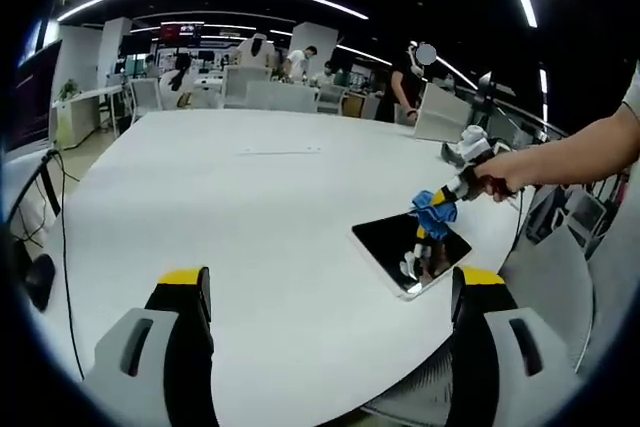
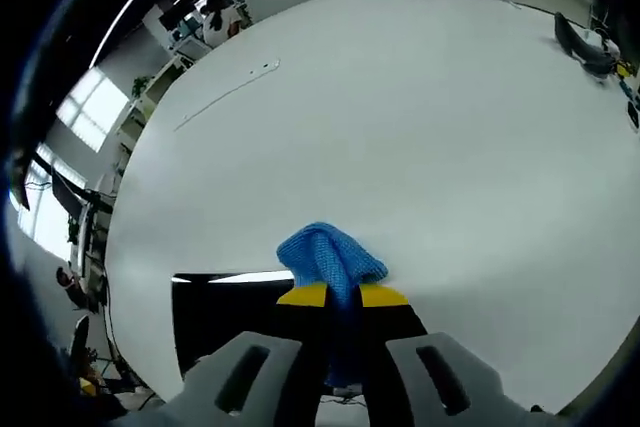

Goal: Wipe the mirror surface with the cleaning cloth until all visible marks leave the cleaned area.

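Note:
A dark rectangular mirror [image 1: 412,250] lies flat near the right edge of the white table [image 1: 250,207]. In the left gripper view, the right gripper [image 1: 447,197], held by a hand, presses a blue cleaning cloth [image 1: 434,211] onto the mirror's far edge. My left gripper [image 1: 335,292] hangs above the table's near edge with its yellow-tipped jaws wide apart and nothing between them. In the right gripper view the jaws [image 2: 342,297] are shut on the blue cloth [image 2: 328,257], which bunches out in front, with the mirror [image 2: 225,312] dark at the lower left.
A person's arm [image 1: 570,157] reaches in from the right. A dark cable [image 1: 62,247] hangs off the table's left side. White chairs [image 1: 280,95] and several people stand behind the table. A dark object [image 2: 580,47] lies at the table's far right.

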The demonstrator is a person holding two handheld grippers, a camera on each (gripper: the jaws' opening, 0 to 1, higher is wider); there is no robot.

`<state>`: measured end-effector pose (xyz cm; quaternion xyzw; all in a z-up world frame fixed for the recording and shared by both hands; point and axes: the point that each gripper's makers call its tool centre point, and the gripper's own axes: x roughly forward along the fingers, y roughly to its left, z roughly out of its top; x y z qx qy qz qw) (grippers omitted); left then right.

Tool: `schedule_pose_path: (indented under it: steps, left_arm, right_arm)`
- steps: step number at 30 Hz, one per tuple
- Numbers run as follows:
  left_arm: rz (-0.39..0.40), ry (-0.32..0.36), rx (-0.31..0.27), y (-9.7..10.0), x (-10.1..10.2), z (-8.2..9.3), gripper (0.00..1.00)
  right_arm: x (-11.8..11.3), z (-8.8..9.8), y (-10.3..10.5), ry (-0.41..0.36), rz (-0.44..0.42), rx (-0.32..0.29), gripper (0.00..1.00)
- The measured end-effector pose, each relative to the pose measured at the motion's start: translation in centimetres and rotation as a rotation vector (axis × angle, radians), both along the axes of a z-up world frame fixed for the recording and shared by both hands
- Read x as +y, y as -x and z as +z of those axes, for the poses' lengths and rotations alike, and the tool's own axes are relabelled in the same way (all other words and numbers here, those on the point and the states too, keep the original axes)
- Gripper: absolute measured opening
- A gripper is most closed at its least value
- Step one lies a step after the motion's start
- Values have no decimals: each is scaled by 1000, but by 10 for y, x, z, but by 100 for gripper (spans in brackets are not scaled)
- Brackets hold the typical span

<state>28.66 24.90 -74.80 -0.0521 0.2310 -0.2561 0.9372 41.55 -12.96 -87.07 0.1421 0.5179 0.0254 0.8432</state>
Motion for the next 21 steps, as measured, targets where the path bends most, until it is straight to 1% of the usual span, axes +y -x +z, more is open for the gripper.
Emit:
schedule_pose_path:
  steps: [3, 9, 12, 13, 14, 15, 16, 18, 21]
  left_arm:
    - [2, -1, 4, 1, 0, -1, 99]
    - [-5, -2, 7, 4, 0, -5, 99]
    - [-8, -12, 5, 5, 0, -7, 99]
    - [-14, -25, 4, 6, 0, -8, 99]
    - [-22, -74, -12, 5, 3, -10, 99]
    - [-29, -97, -24, 4, 3, -11, 99]
    - [-22, -87, -33, 4, 1, -9, 99]
    - [-32, -69, -31, 4, -1, -7, 99]
    - [-29, -70, -49, 2, -1, -4, 99]
  right_arm:
    - [2, -1, 1, 11, 5, -3, 4]
    - [7, 1, 3, 44, 44, -9, 4]
    - [10, 3, 4, 58, 49, -12, 4]
    - [11, 3, 4, 54, 52, -11, 4]
    - [13, 3, 5, 50, 54, -9, 4]
    - [15, 2, 5, 45, 54, -6, 4]
    - [18, 2, 5, 45, 55, -6, 4]
    - [24, 3, 6, 31, 53, -4, 4]
    - [30, 4, 8, 43, 66, -4, 4]
